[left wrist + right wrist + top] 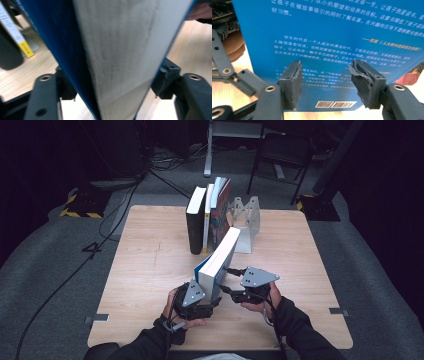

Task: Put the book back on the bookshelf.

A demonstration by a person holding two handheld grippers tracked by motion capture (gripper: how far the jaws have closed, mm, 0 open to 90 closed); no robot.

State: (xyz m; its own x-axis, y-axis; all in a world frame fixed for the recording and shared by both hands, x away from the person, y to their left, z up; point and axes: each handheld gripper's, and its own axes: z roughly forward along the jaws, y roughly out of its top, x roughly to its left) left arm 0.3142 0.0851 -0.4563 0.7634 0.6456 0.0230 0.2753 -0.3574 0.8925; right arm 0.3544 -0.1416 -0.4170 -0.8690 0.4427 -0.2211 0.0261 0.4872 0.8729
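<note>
Left hand-held gripper (212, 304) clamps the blue book (218, 261) upright; right hand-held gripper (226, 279), jaws apart, steadies it short of the shelved row of 4 books (207, 215).

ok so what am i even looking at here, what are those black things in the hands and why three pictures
A person sits at a wooden table holding a hand-held two-jaw gripper in each hand. The high view looks down from above; the other two come from cameras riding on each gripper. The left gripper clamps a blue book across its covers, with the page edges facing its camera. The right gripper is open, its jaws in front of the back cover. Farther back, a row of books stands beside a metal bookend.
</note>
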